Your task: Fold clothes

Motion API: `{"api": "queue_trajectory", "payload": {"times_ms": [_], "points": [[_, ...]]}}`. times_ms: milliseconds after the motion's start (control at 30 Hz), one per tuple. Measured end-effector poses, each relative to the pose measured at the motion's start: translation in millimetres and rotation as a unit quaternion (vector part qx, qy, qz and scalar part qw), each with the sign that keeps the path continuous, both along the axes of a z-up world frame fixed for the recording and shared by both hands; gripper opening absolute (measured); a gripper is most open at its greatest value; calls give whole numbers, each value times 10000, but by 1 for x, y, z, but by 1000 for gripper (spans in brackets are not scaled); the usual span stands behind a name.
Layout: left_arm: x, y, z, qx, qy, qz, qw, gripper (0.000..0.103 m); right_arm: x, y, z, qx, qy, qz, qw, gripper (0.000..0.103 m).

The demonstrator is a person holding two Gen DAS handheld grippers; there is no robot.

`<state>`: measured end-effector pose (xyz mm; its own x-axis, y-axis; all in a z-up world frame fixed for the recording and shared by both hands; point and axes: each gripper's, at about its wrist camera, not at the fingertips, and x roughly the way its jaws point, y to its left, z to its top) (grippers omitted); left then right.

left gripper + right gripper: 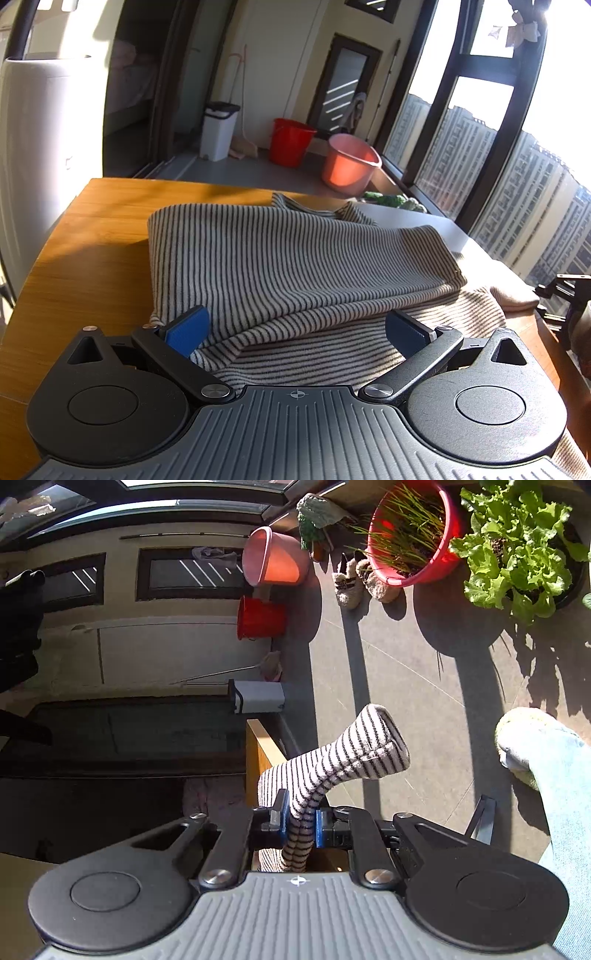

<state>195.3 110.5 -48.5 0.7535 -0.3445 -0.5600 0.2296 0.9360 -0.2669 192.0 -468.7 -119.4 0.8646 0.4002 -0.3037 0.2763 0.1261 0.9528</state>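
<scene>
Left claw (297,328): I have it pitched down over the near edge of the sweater (295,258), jaws spread wide, blue pads (188,330) either side of the rumpled hem; nothing pinched, and I can't tell if the pads brush the cloth.

Right claw (300,823): rolled well onto its side, so my view has the floor (406,686) running up the right half of the frame; jaws squeezed almost together on the sleeve (332,760).

Sleeve: a narrow striped tube gripped partway along; it passes between the pads and sticks out ahead of the claw, bending toward the right of the view, cuff end free in the air above the floor. Its long axis runs roughly along the claw's pointing line.

Sweater: lies on the counter (92,236), body folded over into a thick band whose long axis runs left to right across my left view; the neckline (317,208) points away from me toward the far edge. A lower layer spreads out toward the near right.

Counter: wooden, sunlit; in the right view I see only one corner (260,746) beside the sleeve.

Person: a leg in pale jeans (561,775) at the right edge of the right view.
</scene>
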Motion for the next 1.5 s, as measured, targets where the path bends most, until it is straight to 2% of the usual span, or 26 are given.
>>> {"api": "queue_trajectory", "payload": {"times_ms": [67, 167, 300, 433, 567, 700, 867, 967, 1133, 1200, 1300, 1333, 1433, 1467, 1500], "points": [[0, 0, 0, -14, -2, -1, 10000, 103, 0, 6, 33, -406, -399, 61, 9984, 9], [-1, 2, -1, -65, -12, 1, 10000, 103, 0, 21, 89, -1200, -1002, 204, 9875, 9], [-2, 6, -1, -203, -35, 10, 9998, 103, 3, 82, 173, -2401, -1871, 750, 9496, 9], [-4, 11, -1, -406, -70, 20, 9991, 103, 9, 157, 223, -2956, -2518, 1554, 9083, 9], [-7, 17, -3, -576, -125, 34, 9983, 103, 24, 231, 237, -3184, -2678, 2346, 8785, 9], [-12, 20, -2, -624, -243, 52, 9977, 103, 36, 298, 224, -3382, -2574, 3073, 8515, 9], [-13, 22, -2, -689, -260, 38, 9973, 103, 39, 352, 198, -3361, -2466, 3744, 8283, 23], [-13, 24, -2, -756, -274, 41, 9968, 103, 34, 352, 194, -3296, -2583, 3833, 8232, 31], [-11, 27, -3, -842, -251, 34, 9961, 103, 22, 318, 184, -3330, -2571, 3501, 8369, 47], [-10, 28, -3, -870, -242, 32, 9959, 103, 14, 303, 175, -3555, -2491, 3323, 8373, 49], [-6, 31, -4, -976, -180, 26, 9951, 103, 4, 291, 146, -4050, -2245, 3188, 8270, 50], [-4, 33, -5, -1020, -144, 27, 9947, 103, 2, 288, 138, -4085, -2169, 3171, 8280, 50], [0, 37, -6, -1110, -79, 22, 9938, 103, 0, 275, 106, -3941, -1840, 3111, 8450, 50], [1, 38, -6, -1128, -78, 29, 9936, 103, -1, 274, 98, -3911, -1794, 3088, 8482, 50], [1, 38, -6, -1129, -76, 34, 9936, 103, -3, 274, 95, -3947, -1839, 3064, 8465, 50]]}}
